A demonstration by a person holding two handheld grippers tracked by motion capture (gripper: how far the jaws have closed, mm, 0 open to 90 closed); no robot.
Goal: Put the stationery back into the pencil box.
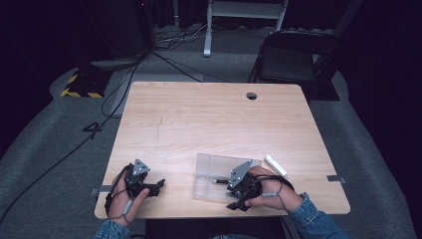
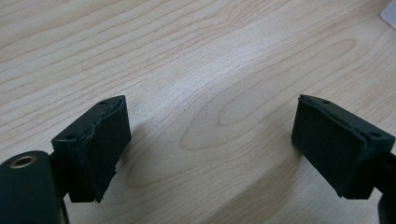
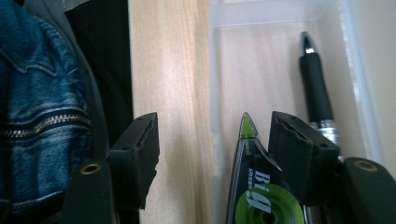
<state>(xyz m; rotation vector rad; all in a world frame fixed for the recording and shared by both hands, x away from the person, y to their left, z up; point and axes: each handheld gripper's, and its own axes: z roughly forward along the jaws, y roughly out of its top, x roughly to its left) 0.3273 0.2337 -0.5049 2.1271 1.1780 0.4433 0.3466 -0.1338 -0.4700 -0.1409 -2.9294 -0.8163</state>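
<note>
Grey carpet [image 1: 45, 149], a folding chair [image 1: 288, 59], dark walls.

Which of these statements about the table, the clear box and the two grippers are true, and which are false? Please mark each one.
1. A black pen lies inside the clear box. True.
2. The left gripper holds the pen. False: its jaws stand apart with bare table between them.
3. A green tape roller lies in the box beside one pad of the right gripper. True.
4. The right gripper is clamped shut on the tape roller. False: its jaws stand apart, straddling the box wall, and do not press the roller between them.
5. A white stick lies on the table outside the box. True.
6. The box stands at the far edge of the table. False: it is at the near edge.
</note>
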